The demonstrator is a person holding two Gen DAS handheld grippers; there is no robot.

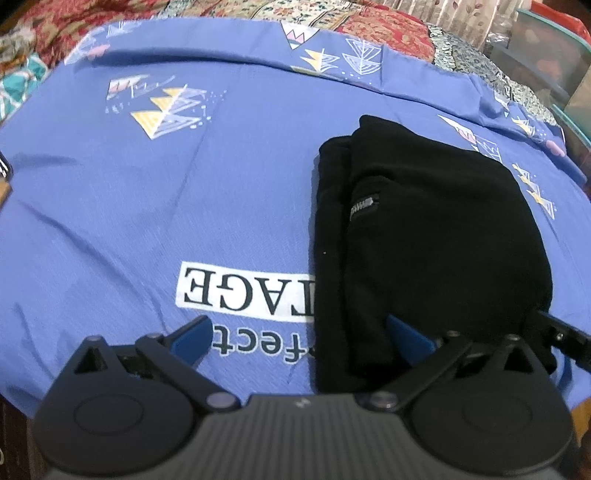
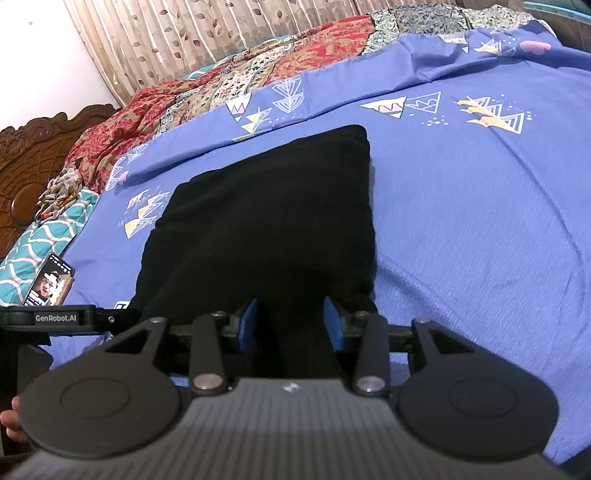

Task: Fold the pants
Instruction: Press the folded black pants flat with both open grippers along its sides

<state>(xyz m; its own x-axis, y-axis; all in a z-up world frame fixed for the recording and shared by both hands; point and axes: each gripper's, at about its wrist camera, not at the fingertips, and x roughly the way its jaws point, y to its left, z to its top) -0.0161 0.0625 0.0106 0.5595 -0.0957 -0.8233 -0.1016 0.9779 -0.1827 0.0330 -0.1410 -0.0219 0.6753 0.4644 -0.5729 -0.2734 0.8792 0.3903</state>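
A: So, entry one: where do the pants (image 2: 266, 221) lie?

B: On the bed, on the blue bedsheet (image 1: 110, 221) with the triangle print. They are black and folded into a compact oblong bundle. In the left wrist view it sits right of centre, covering the end of the white printed label (image 1: 236, 291) on the sheet.

A: Long axis?

B: It runs from the near edge of the bed, where both tools are, away toward the patchwork quilt (image 2: 221, 88) and the curtain (image 2: 207, 33). The far end is a squared-off corner; the near end reaches the tools. A small grey tag (image 1: 364, 205) shows on the upper layer, along a seam that follows the same axis.

A: State of the left hand-held gripper (image 1: 299, 341)?

B: Spread wide, nothing clamped. Its left blue pad is over bare sheet, clear of the cloth; its right pad is at the near edge of the bundle. Whether that pad touches the cloth, I cannot tell.

A: And the right hand-held gripper (image 2: 291, 325)?

B: Partly parted, with the near end of the pants between its blue pads (image 2: 248, 325). The cloth fills the gap, so I read it as a grip on the fabric.

A: Anything else noted?

B: A phone (image 2: 50, 282) with a lit screen lies on the sheet, left of the bundle in the right wrist view, near the carved wooden headboard (image 2: 33, 162).
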